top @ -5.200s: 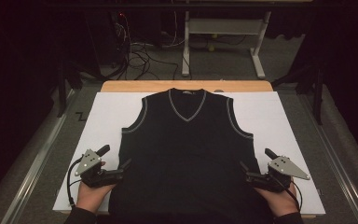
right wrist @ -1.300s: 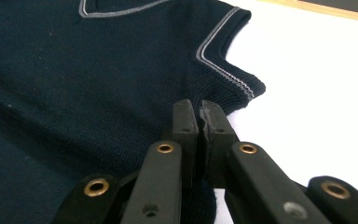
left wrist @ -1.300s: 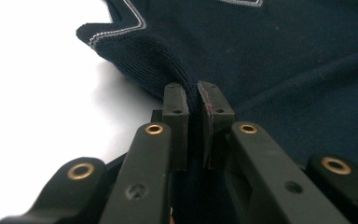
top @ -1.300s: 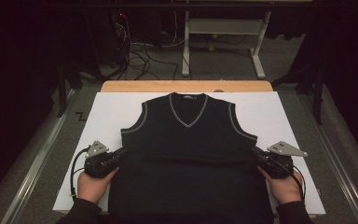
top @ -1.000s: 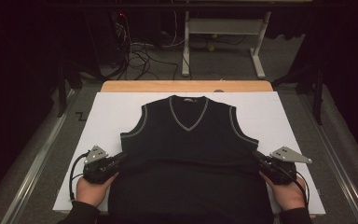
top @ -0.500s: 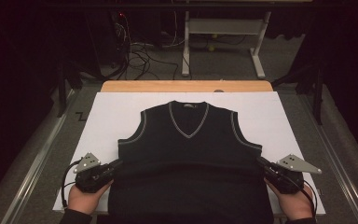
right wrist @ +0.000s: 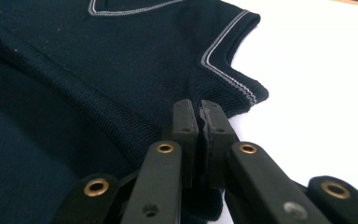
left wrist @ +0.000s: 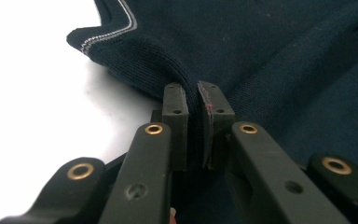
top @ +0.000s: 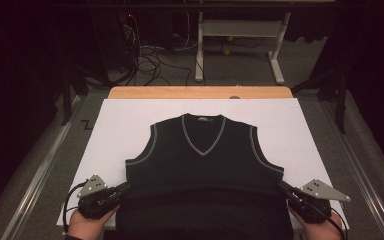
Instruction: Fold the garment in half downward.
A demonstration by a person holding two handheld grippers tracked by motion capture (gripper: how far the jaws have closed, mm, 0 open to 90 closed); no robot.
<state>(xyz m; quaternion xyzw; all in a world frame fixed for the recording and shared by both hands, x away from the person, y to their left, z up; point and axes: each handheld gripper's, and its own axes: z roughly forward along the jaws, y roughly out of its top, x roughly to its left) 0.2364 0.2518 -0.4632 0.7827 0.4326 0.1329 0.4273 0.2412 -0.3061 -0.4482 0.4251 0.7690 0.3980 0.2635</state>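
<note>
- Mid-fold, judging by the vest [top: 203, 165] lying flat on the white bench [top: 110, 130], lower part doubled.
- Left gripper [left wrist: 192, 100] and right gripper [right wrist: 198, 114]: jaws clamped on side edges.
- Next, probably: even pull, matched hands.

we see the sweater vest [top: 202, 165] now drawn nearer our edge, its lower half doubled under itself, left gripper [top: 119, 191] and right gripper [top: 286, 190] pulled back lower and wider
</note>
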